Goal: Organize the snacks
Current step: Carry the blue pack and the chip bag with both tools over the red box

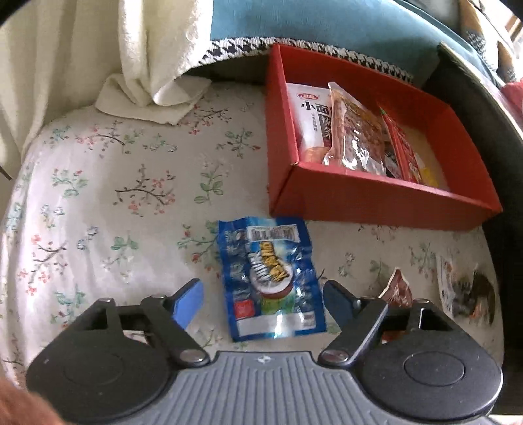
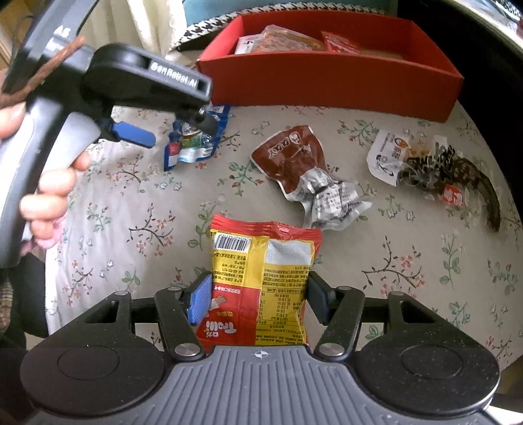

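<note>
A blue snack packet [image 1: 271, 281] lies flat on the floral cloth [image 1: 130, 196], between the spread fingers of my left gripper [image 1: 263, 287], which is open and just above it. The right wrist view shows the same left gripper [image 2: 176, 130] in a person's hand over the blue packet [image 2: 193, 144]. My right gripper [image 2: 258, 294] has its pads pressed on both sides of a red and yellow snack bag [image 2: 261, 261]. Behind stands a red box [image 1: 376, 199], also visible as the red box [image 2: 327, 81], holding several packets.
A brown packet [image 2: 291, 157] and a white packet with dark contents [image 2: 425, 163] lie loose on the cloth in front of the box. A white towel [image 1: 153, 98] and a teal cushion [image 1: 327, 23] sit at the back. The table's dark edge curves along the right.
</note>
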`<state>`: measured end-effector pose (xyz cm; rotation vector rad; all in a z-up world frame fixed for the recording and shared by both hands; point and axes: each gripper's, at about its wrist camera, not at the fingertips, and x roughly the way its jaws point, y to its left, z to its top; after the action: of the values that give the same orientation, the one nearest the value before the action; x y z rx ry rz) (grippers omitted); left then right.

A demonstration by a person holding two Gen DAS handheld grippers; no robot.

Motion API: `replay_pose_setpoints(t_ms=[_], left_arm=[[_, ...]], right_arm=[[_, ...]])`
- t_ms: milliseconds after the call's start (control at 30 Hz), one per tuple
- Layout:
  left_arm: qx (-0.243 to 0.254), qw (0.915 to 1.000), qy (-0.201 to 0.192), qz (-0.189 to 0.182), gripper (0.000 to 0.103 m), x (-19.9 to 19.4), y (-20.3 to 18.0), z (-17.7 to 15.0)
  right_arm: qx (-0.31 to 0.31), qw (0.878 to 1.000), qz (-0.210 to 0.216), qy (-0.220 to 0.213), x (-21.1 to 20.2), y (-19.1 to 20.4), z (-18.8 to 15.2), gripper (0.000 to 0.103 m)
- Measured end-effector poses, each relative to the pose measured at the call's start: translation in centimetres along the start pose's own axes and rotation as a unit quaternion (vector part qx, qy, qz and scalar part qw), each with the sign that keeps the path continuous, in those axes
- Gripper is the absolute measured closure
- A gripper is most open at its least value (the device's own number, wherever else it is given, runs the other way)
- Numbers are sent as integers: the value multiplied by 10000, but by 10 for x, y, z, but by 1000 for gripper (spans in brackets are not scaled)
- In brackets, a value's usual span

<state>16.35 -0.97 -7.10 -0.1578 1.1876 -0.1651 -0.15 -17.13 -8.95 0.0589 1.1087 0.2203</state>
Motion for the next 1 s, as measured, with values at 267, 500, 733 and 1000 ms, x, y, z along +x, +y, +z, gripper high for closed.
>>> replay_pose_setpoints(t_ms=[267,500,733,1000], left_arm=[[314,9980,-179,514,43,9,-18,-8],[298,9983,-237,450,44,1,-10,-17],[506,9966,-527,375,44,-18,-18,-22],[707,9940,-768,342,44,-30,-29,-22]], right_arm=[[-67,10000,32,1,2,4,8,35],[-49,9996,99,-258,-10,4,15,35],[126,9978,122,-638,-27,-2,32,35],[451,9930,-5,-1088,-35,-23,59,35]])
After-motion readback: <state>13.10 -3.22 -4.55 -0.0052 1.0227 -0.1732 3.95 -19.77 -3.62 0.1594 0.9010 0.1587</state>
